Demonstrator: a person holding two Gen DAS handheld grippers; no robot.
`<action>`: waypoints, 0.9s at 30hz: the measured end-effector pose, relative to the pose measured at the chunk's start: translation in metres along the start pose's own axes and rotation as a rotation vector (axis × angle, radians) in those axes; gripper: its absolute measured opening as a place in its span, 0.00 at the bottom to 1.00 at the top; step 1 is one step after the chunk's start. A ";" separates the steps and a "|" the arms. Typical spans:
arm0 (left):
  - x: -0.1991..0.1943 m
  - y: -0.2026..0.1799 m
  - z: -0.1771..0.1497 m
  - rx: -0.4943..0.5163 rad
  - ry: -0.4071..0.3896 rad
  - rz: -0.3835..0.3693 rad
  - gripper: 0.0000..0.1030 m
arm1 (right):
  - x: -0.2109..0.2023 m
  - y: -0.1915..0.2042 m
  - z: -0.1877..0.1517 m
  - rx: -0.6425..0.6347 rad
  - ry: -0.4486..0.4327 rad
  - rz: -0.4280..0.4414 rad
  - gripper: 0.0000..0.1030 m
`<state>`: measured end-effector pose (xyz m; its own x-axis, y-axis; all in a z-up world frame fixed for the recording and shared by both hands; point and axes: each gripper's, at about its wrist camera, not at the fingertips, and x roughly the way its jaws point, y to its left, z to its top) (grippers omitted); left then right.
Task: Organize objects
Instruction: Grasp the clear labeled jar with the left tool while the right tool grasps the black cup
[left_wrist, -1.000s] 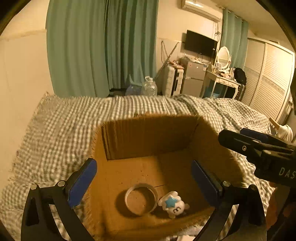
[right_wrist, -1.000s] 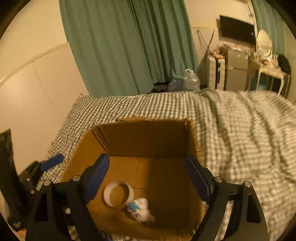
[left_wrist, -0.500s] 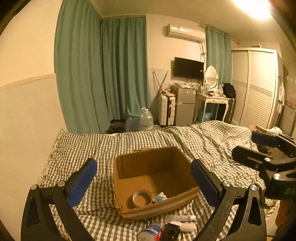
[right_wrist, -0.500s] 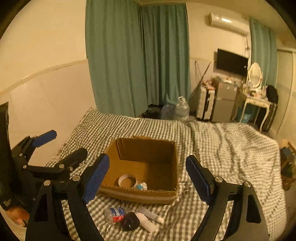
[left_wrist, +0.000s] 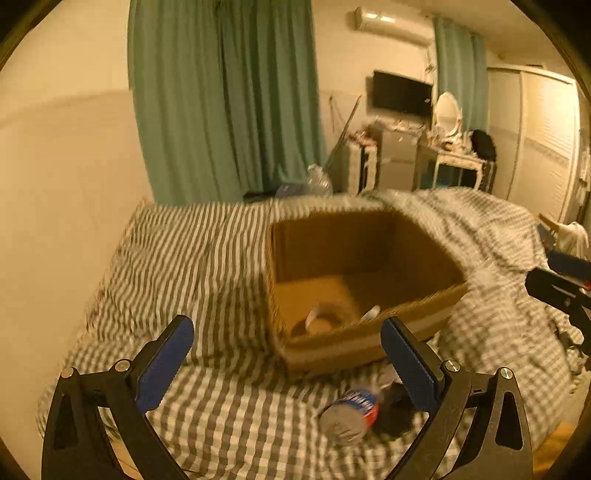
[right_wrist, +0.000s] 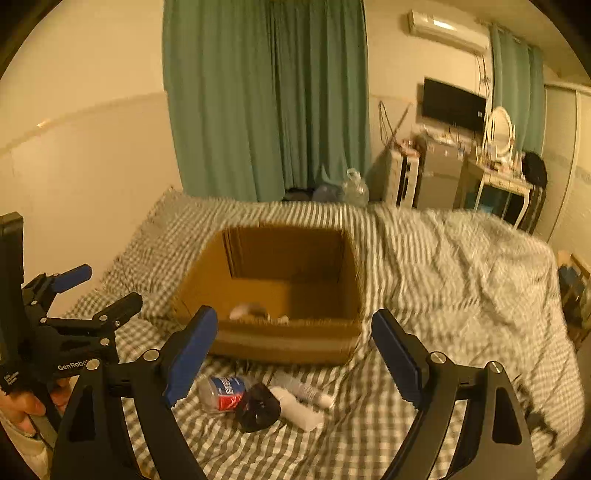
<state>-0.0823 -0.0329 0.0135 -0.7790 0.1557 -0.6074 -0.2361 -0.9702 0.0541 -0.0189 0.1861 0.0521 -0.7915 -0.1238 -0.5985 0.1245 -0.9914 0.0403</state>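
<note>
Left wrist view
Left gripper (left_wrist: 286, 345): jaws spread wide, nothing between them; blue ribbed pads on black arms.
Box (left_wrist: 402, 325): open brown cardboard, ahead of the jaws and nearer the right pad, on the checked bed cover (left_wrist: 192, 266).
Inside the box: a pale ring (left_wrist: 325, 319) on the floor; beside it a small light thing, mostly hidden by the near wall, too blurred to name.
Bottle (left_wrist: 351, 410): lying on its side, below the gap near the right pad, red-and-blue label; a dark lump touches it, partly covered by the pad.
Right gripper (left_wrist: 561, 288): cut off at the frame's right edge.

Right wrist view
Right gripper (right_wrist: 295, 350): jaws spread, holding nothing.
Box (right_wrist: 280, 343): straight ahead between the pads; contents smeared.
Below the gap: bottle (right_wrist: 221, 393), black crumpled thing (right_wrist: 258, 408), white tube (right_wrist: 295, 406), a second slim tube (right_wrist: 303, 389), all close together on the cover.
Left gripper (right_wrist: 96, 295): far left, jaws parted, held in a hand (right_wrist: 26, 402).
</note>
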 end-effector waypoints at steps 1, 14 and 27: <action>0.009 0.001 -0.010 -0.006 0.015 -0.002 1.00 | 0.015 -0.001 -0.009 0.014 0.017 0.002 0.83; 0.107 -0.029 -0.111 0.049 0.219 -0.177 1.00 | 0.130 -0.007 -0.112 0.067 0.291 -0.006 0.83; 0.120 -0.063 -0.117 0.139 0.241 -0.334 0.67 | 0.127 -0.006 -0.113 0.045 0.291 -0.048 0.83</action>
<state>-0.0929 0.0255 -0.1560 -0.4923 0.3933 -0.7765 -0.5412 -0.8370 -0.0808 -0.0525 0.1809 -0.1150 -0.5905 -0.0659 -0.8044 0.0596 -0.9975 0.0380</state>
